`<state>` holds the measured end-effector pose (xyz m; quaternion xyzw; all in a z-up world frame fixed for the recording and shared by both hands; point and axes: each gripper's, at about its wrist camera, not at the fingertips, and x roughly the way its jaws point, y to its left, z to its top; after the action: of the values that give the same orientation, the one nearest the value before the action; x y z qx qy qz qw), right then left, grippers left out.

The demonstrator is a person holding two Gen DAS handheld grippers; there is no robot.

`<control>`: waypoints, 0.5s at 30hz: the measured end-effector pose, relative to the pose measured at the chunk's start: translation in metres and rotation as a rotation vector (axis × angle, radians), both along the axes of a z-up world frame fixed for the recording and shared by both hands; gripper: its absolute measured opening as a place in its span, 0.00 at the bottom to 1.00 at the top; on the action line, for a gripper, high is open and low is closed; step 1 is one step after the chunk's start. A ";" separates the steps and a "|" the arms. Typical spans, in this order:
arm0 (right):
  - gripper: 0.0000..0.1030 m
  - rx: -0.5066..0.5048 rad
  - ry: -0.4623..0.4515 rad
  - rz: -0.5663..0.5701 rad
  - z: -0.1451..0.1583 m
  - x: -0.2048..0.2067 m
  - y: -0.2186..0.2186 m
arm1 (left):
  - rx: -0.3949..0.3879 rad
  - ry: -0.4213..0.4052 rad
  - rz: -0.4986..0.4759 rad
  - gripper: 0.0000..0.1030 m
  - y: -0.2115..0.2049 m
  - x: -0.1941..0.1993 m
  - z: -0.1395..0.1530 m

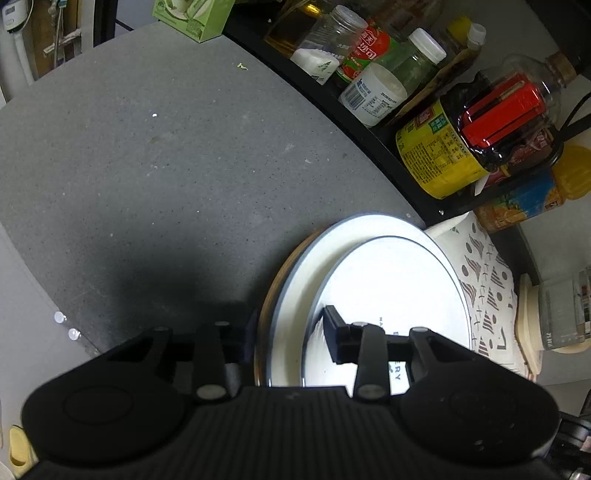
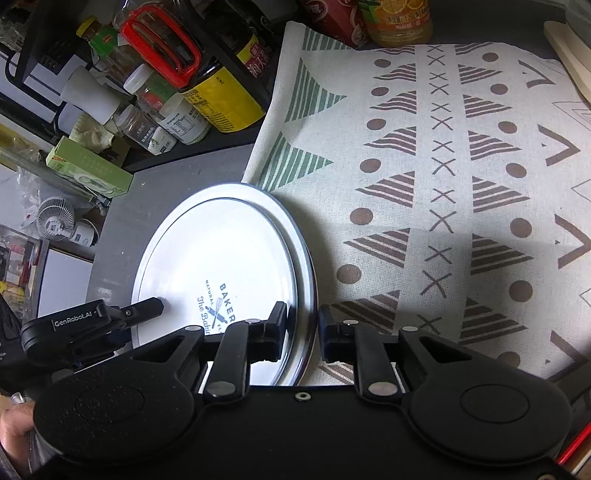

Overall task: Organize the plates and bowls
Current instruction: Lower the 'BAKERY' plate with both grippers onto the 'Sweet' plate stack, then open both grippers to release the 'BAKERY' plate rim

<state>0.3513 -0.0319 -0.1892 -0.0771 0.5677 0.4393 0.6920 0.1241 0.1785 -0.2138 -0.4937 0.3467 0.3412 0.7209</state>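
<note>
A stack of plates sits on the grey counter at the cloth's edge. The top white plate has a blue rim and blue "BAKER" print; a larger white plate lies under it, and a brown rim shows below. My left gripper straddles the stack's near rim, one finger over the top plate, jaws apart; it also shows in the right wrist view. My right gripper straddles the opposite rim, jaws narrowly apart around the plates' edge.
A patterned cloth covers the counter beside the stack. A black rack of jars and bottles lines the back. A green box stands on the grey counter. A juice bottle is beyond the cloth.
</note>
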 end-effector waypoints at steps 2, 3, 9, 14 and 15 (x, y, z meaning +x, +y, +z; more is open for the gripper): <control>0.19 -0.005 -0.006 -0.001 0.000 -0.001 0.001 | -0.008 -0.005 0.000 0.34 0.001 -0.001 0.000; 0.19 -0.006 -0.009 -0.001 0.000 -0.001 0.002 | -0.012 -0.009 0.002 0.34 0.001 -0.002 -0.001; 0.23 -0.010 -0.019 -0.011 -0.001 -0.005 0.005 | -0.066 -0.064 0.024 0.30 0.007 -0.014 -0.007; 0.24 -0.009 -0.026 -0.016 0.001 -0.006 0.003 | -0.045 -0.018 -0.012 0.32 0.007 -0.006 -0.002; 0.24 -0.007 -0.027 -0.017 0.003 -0.006 0.003 | -0.044 0.010 -0.022 0.35 0.007 -0.003 -0.001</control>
<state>0.3458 -0.0290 -0.1864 -0.0807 0.5606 0.4305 0.7028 0.1211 0.1851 -0.2145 -0.5041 0.3631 0.3280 0.7117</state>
